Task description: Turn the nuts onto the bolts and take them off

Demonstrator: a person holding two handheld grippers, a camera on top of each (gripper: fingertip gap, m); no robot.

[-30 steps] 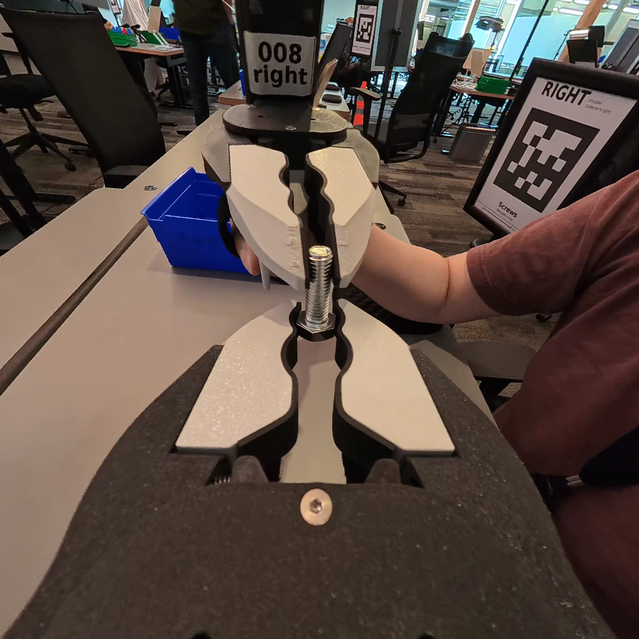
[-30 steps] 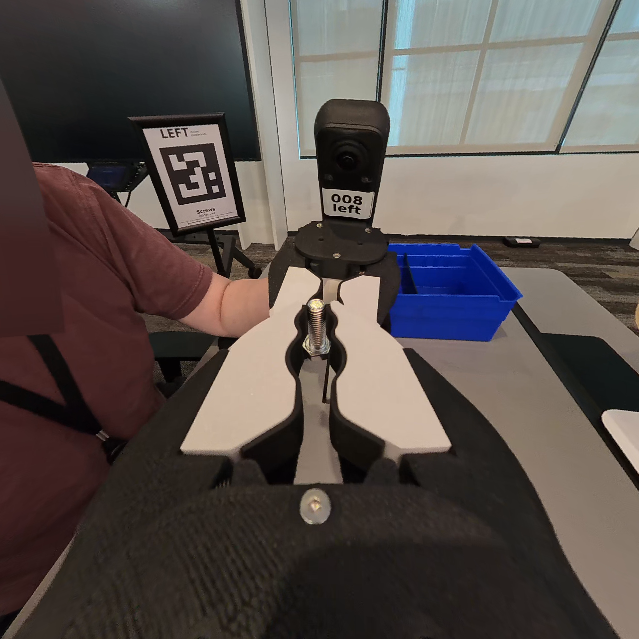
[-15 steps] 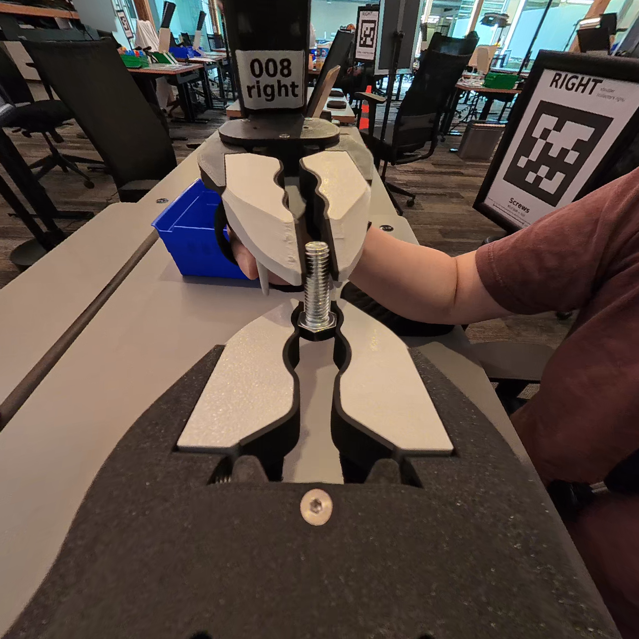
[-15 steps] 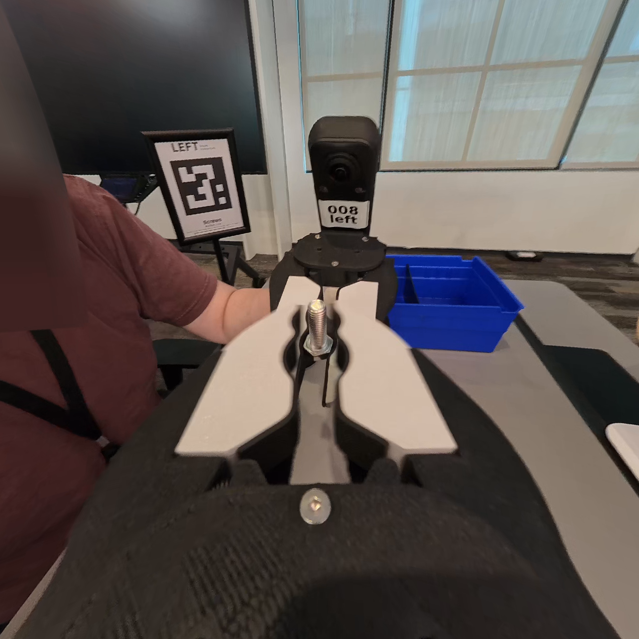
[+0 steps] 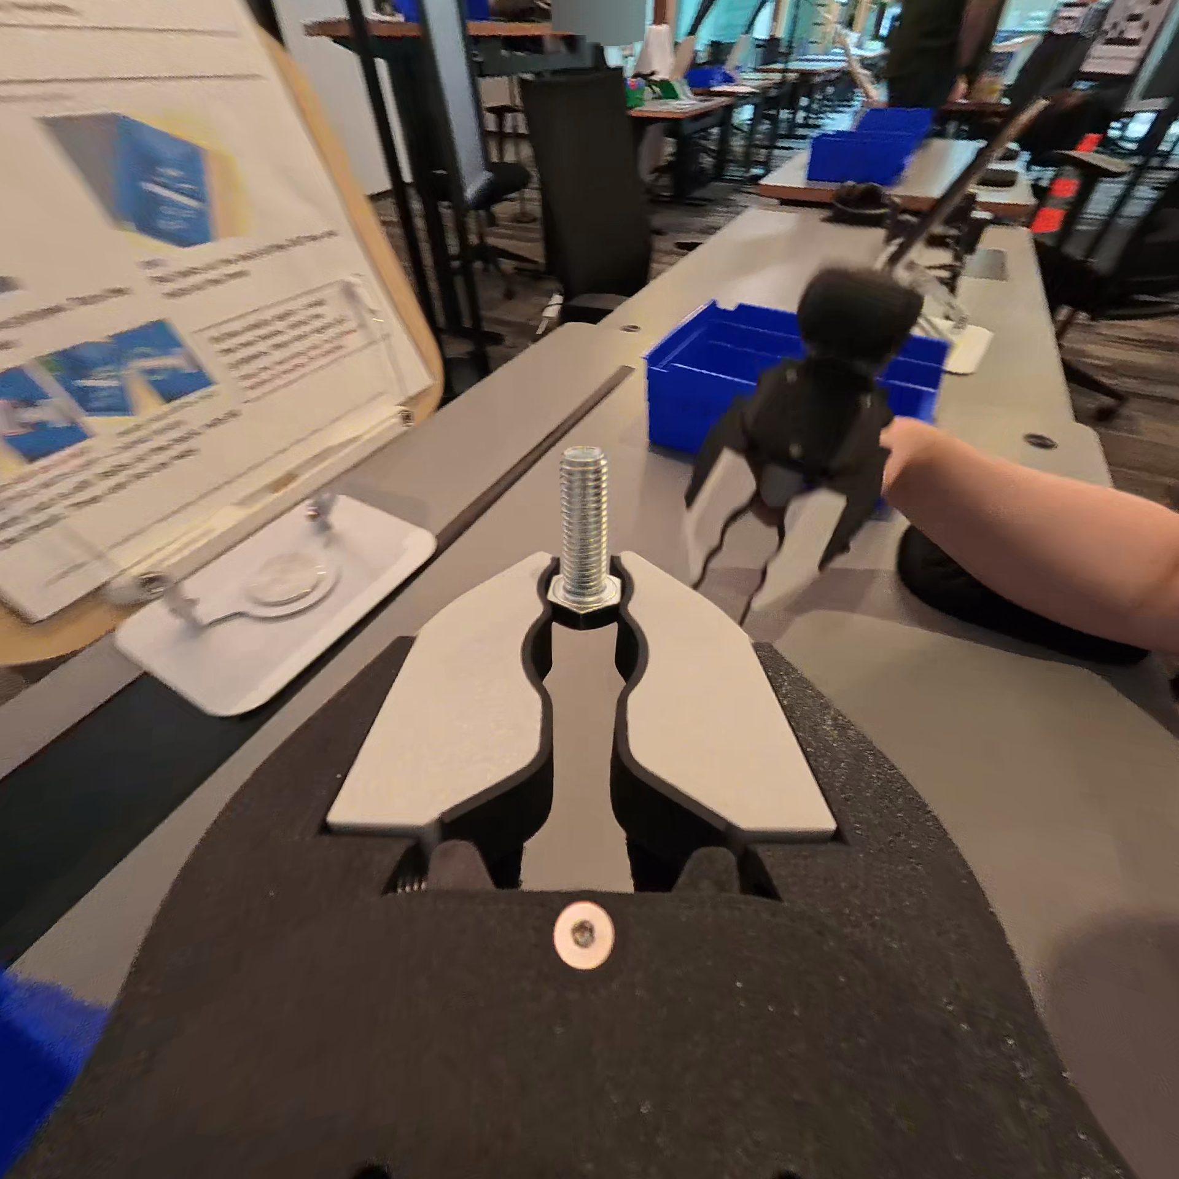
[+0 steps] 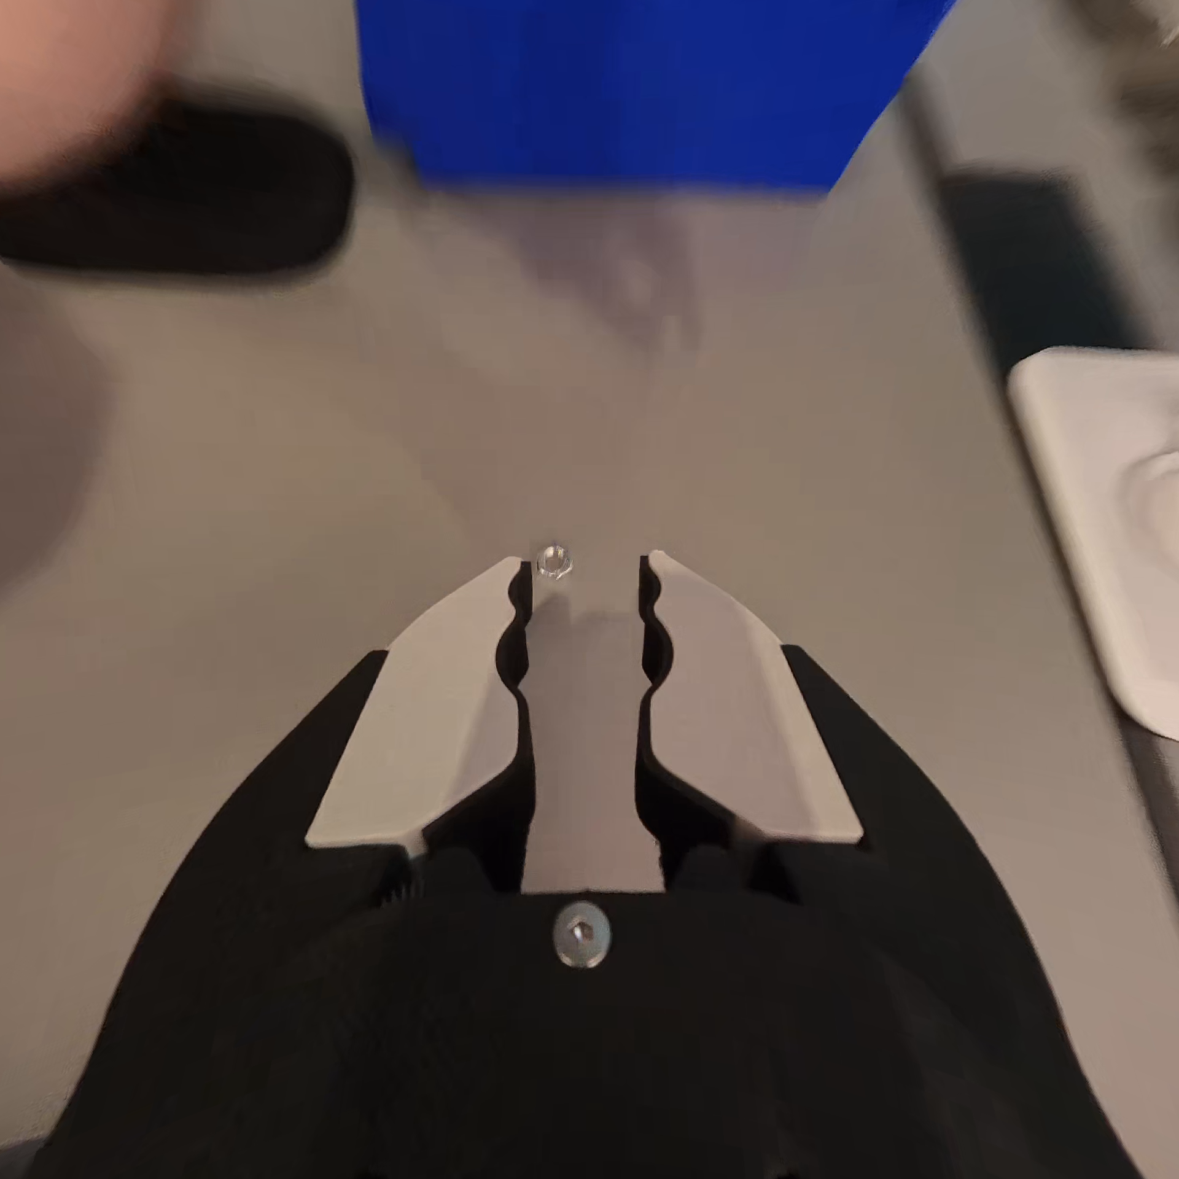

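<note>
My left gripper (image 5: 582, 561) is shut on the hex head of a silver bolt (image 5: 582, 504), which stands upright with its thread bare. My right gripper (image 6: 587, 564) is open and points down at the grey table (image 6: 797, 446). It also shows in the left wrist view (image 5: 727, 593), to the right of the bolt and apart from it. A small silver nut (image 6: 554, 563) shows just inside its left fingertip (image 6: 510, 571). I cannot tell whether the nut lies on the table or is in the air. The right wrist view is blurred.
A blue bin (image 5: 702, 395) stands on the table beyond the right gripper and also shows in the right wrist view (image 6: 625, 89). A tilted sign on a white base (image 5: 274, 612) stands at the left. A black pad (image 5: 957, 606) lies under the person's forearm (image 5: 1033, 529). The left gripper's tips are roughly 15 cm from the right gripper's.
The right gripper has come off the bolt's end, swung down towards the table and opened, with a nut at its tips. The left gripper has turned left, still holding the bolt.
</note>
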